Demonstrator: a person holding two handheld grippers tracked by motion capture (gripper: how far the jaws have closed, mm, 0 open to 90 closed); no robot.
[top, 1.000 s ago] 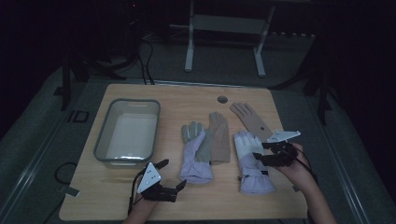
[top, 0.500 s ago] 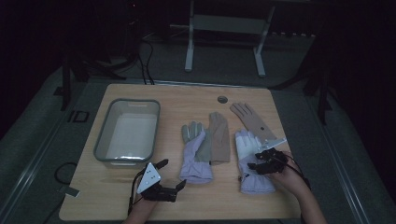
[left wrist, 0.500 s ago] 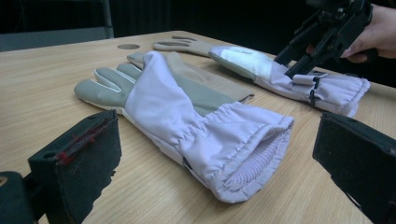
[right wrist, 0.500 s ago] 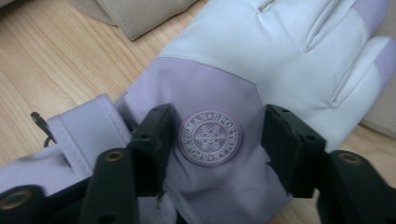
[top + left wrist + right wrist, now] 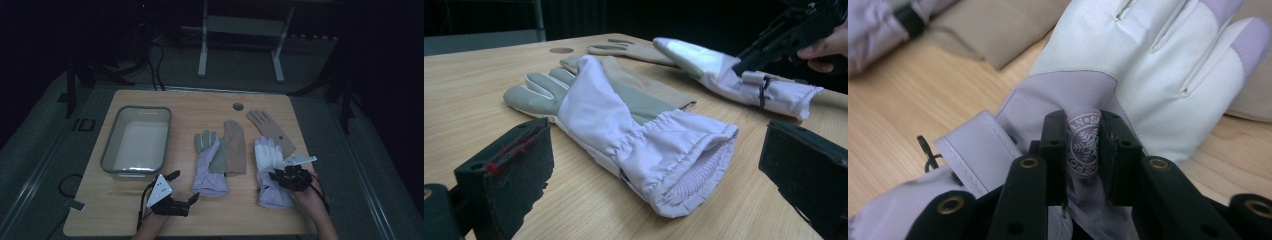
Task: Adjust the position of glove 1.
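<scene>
So nearest the person, the left tongs (image 5: 181, 189) sit low over the near edge of the wooden tabletop (image 5: 115, 210), jaws spread wide with nothing between them; in the left gripper view they frame the open elastic cuff of a lavender glove with a grey-green palm (image 5: 634, 135), which lies flat just beyond them. Over on the right, the right tongs (image 5: 280, 176) are down on the cuff end of the white-and-lavender glove (image 5: 272, 170), and their jaws have just been closing. The right gripper view shows them pinched on a raised fold of that glove's fabric with a round snowflake logo patch (image 5: 1083, 145) squeezed between the pads, so they're clenched on the glove, which lies on the tabletop with its fingers pointing away from the person. A small black clip (image 5: 925, 150) sits by the glove's strap. Farther out, a tan glove (image 5: 235, 150) lies partly under the grey-green one, and another tan glove (image 5: 270, 130) lies angled, its cuff end tucked under the white one's fingers. Left of the gloves sits a grey plastic tub (image 5: 111, 150), and near the far edge there's a round grommet hole (image 5: 238, 106) in the tabletop.
</scene>
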